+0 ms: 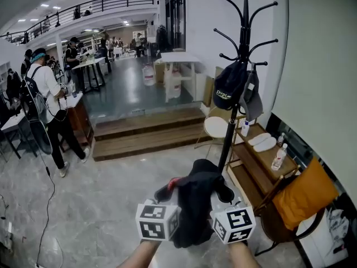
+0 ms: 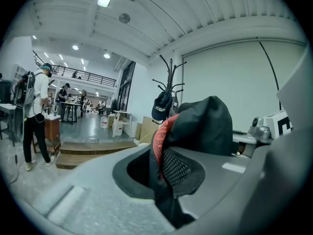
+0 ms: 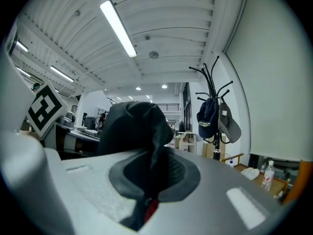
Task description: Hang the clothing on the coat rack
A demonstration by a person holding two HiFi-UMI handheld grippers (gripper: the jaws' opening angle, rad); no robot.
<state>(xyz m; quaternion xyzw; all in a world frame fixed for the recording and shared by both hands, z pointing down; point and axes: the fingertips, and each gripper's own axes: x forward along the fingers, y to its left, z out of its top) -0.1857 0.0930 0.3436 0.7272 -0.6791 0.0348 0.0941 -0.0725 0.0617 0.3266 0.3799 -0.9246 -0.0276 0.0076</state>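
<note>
A navy cap (image 1: 228,89) and grey cap (image 1: 252,98) hang above a wooden shelf (image 1: 254,156).

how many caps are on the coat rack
2. A dark navy cap hangs on the coat rack, left of its pole in the head view; a grey cap hangs just right of it. Others may be hidden behind.

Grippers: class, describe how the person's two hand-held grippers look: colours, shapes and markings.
The left gripper and right gripper have broad light-grey jaws, each with a dark rounded recess and a dotted black pad. Each carries a white cube with black square markers. No sleeves show.
</note>
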